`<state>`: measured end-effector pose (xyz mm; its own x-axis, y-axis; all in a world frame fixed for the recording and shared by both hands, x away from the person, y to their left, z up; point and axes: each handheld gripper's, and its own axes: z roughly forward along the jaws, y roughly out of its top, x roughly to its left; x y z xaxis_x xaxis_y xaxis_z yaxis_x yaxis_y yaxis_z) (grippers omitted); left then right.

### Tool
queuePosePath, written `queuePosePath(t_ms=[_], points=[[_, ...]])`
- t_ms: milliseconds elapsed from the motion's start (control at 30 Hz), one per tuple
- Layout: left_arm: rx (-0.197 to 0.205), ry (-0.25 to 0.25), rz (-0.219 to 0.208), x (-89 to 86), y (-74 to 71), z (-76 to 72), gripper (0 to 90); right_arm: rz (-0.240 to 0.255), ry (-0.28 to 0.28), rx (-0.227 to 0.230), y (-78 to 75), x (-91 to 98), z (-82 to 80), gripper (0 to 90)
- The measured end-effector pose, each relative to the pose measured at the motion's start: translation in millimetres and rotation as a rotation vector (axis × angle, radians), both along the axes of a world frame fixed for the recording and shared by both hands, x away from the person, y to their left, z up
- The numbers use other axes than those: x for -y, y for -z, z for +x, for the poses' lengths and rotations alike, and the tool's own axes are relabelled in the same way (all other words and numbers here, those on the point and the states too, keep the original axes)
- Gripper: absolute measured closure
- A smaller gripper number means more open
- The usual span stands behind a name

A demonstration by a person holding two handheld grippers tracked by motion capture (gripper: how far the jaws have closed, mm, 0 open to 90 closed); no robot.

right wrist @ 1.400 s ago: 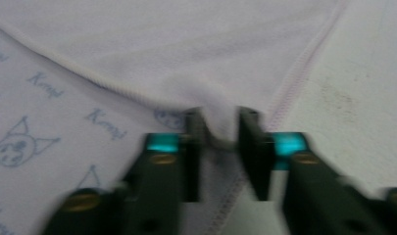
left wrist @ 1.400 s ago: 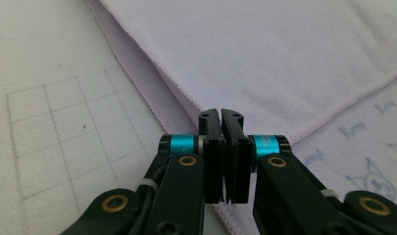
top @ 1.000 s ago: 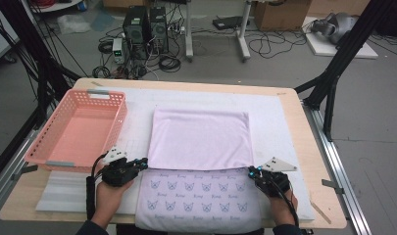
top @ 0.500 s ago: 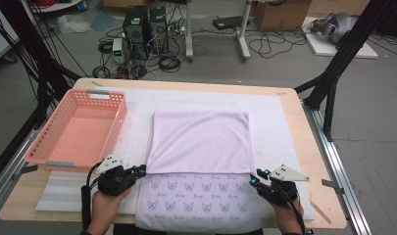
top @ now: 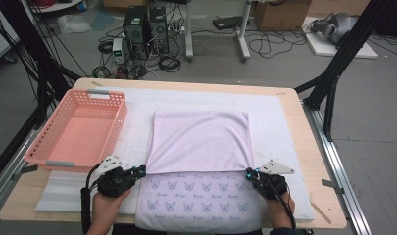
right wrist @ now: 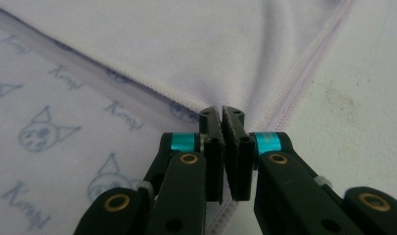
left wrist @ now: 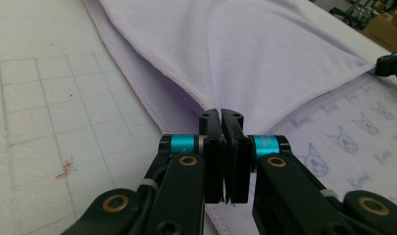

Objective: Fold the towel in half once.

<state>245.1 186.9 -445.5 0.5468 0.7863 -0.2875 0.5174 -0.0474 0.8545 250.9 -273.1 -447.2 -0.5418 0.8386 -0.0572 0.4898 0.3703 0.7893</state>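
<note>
A lilac towel (top: 201, 137) lies on the white mat, its far half folded over toward me. The printed side (top: 201, 200) shows in front, reaching the table's near edge. My left gripper (top: 142, 170) sits at the flap's near left corner. In the left gripper view its jaws (left wrist: 220, 115) are shut, with the towel's corner (left wrist: 186, 88) drawn into their tips. My right gripper (top: 248, 172) is at the near right corner. Its jaws (right wrist: 220, 111) have just closed, and the fabric (right wrist: 210, 63) bunches into them.
A pink plastic basket (top: 115, 127) stands on the table's left side, close to the towel's left edge. A white foam sheet (top: 59, 191) lies in front of it. Bare mat (top: 279, 127) runs right of the towel to the wooden table edge (top: 309, 147).
My right hand shifted slightly to the right half a second ago and has come back to the flap's corner. The left hand and the towel lie much as before.
</note>
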Motion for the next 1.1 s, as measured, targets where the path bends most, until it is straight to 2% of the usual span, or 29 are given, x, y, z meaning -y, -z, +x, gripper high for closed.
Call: queuePosePath(t_ms=[100, 233, 400, 667, 867, 1100], points=[[0.002, 0.011, -0.002, -1.8, -3.3, -5.4, 87.5, 0.013, -0.027, 0.003, -5.7, 3.0, -7.9, 87.2], [0.002, 0.017, -0.018, -5.2, -8.3, -14.6, 87.5, -0.019, -0.069, 0.006, -10.2, 4.6, -22.1, 87.2], [-0.003, 0.039, -0.005, -6.4, -11.3, -31.1, 87.5, -0.018, -0.098, 0.004, -16.0, 7.6, -41.4, 87.2], [-0.005, 0.074, 0.03, -8.0, -11.8, -61.0, 87.5, -0.014, -0.122, -0.009, -16.7, 9.5, -74.2, 87.2], [-0.012, 0.075, 0.031, -9.7, -11.2, -76.3, 87.4, -0.006, -0.132, -0.007, -18.1, 10.2, -94.5, 87.2], [-0.011, 0.1, 0.035, -14.4, -14.4, -97.0, 87.5, 0.01, -0.145, 0.0, -23.6, 12.2, -120.4, 87.2]])
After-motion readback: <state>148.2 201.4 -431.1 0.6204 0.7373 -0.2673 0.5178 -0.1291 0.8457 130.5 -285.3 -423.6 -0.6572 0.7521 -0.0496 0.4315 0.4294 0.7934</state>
